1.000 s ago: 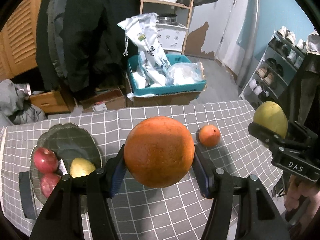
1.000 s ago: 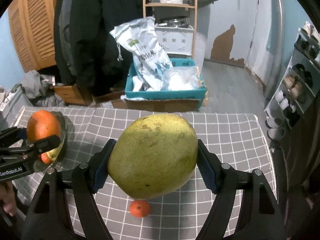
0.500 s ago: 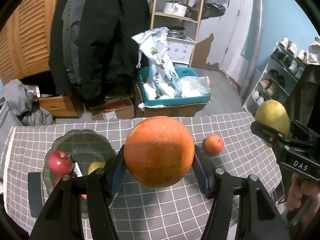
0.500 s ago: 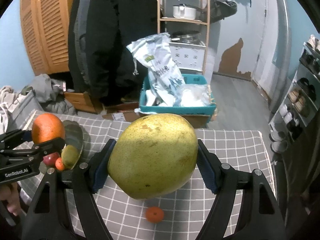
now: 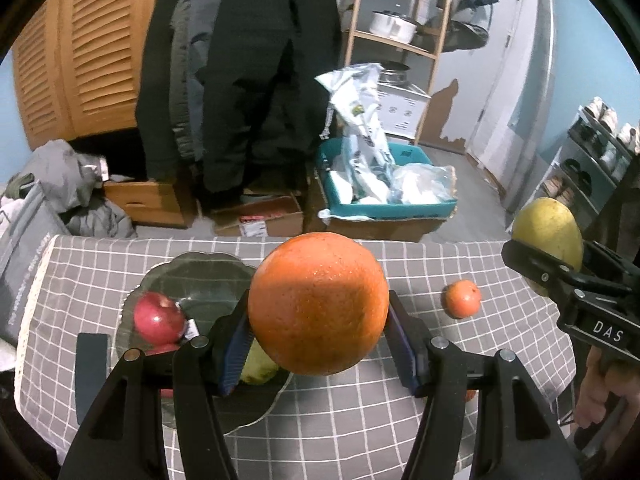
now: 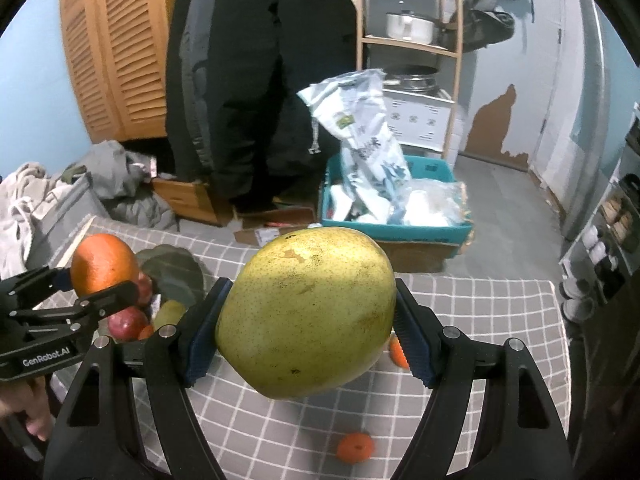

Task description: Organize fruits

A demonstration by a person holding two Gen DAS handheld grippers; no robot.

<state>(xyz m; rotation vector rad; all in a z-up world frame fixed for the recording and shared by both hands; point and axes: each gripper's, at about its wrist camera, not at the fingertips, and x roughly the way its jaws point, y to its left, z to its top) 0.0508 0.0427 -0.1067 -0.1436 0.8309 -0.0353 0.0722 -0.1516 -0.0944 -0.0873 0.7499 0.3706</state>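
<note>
Large round orange fruit (image 5: 318,304): clamped between the blue ribbed pads of the left gripper (image 5: 318,340), held above the grey white-checked tablecloth (image 5: 352,412), just right of the plate.
Big yellow-green pomelo-like fruit (image 6: 308,314): pinched between the blue pads of the right gripper (image 6: 308,334), raised over the cloth.
Left gripper: closed on the large orange, black arms spread in a V toward the camera, pointing level across the table; bare fingers (image 6: 30,412) wrapped round its handle at lower left in the right wrist view.
Right gripper: closed on the yellow-green fruit, held to the right of the left one, at about the same height; hand (image 5: 600,392) gripping below its body.
Dark glass scalloped plate (image 5: 200,276): on the cloth at left, carrying a red apple (image 5: 158,318), a second red apple mostly hidden, and a yellow-green pear (image 5: 258,368) partly behind the left pad.
Small orange tangerine (image 5: 461,298): loose on the cloth, well apart from the plate, between the two grippers.
Second small tangerine (image 6: 354,447): on the cloth near the front edge, blurred.
Writing: "DAS" in white on the right gripper's body; "GenRobot.AI" in white on the left gripper's body.
Beyond the table: teal plastic crate (image 5: 384,208) with white printed bags; print too small to read.
</note>
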